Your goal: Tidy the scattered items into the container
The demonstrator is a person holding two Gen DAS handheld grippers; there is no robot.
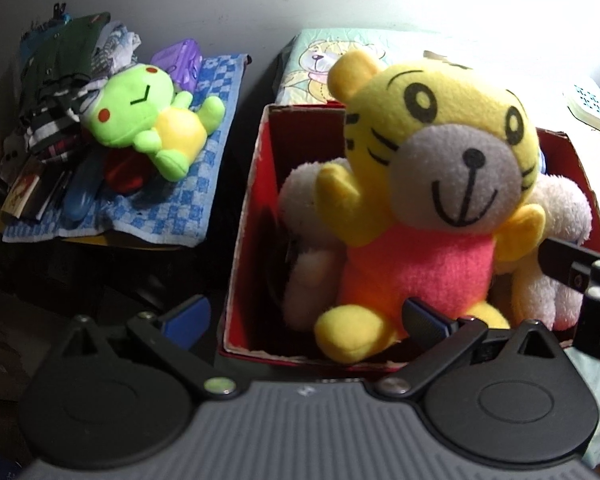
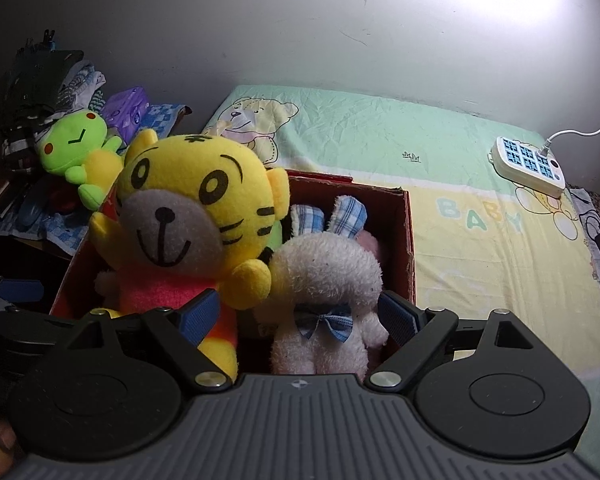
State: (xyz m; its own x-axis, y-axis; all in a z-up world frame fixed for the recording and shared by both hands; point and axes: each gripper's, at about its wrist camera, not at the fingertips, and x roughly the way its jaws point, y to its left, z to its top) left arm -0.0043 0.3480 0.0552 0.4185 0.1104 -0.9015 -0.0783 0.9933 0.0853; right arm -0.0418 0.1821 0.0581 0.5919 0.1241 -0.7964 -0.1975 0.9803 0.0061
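Step in hand: yellow tiger plush (image 1: pixel 436 184) sits upright in the red box (image 1: pixel 252 184); judged just placed or being settled, nothing gripped now.
Left hand-held gripper (image 1: pixel 304 316): jaws spread wide; one blue pad lies outside the box wall, the other against the tiger's lower body, not clamped.
Right hand-held gripper (image 2: pixel 300 312): jaws apart, straddling the white rabbit plush (image 2: pixel 324 280) near its blue bow (contact with the pads cannot be told).
Box location: on the bed (image 2: pixel 460 184), near its left edge.
Still out: green frog plush (image 1: pixel 148 116), lying on the blue checked towel (image 1: pixel 204 184) on the side surface, well apart from the box.
Next move calls for: a reach left to the frog, a grip on its body, then a drop into the little space left beside the tiger (box looks crowded).
Count, plush in box: two sure (tiger, rabbit); a pink patch behind the rabbit cannot be identified.
Count, plush outside: one.
Count, boxes: one.
Count, power strips: one (image 2: pixel 528 164), on the bed.
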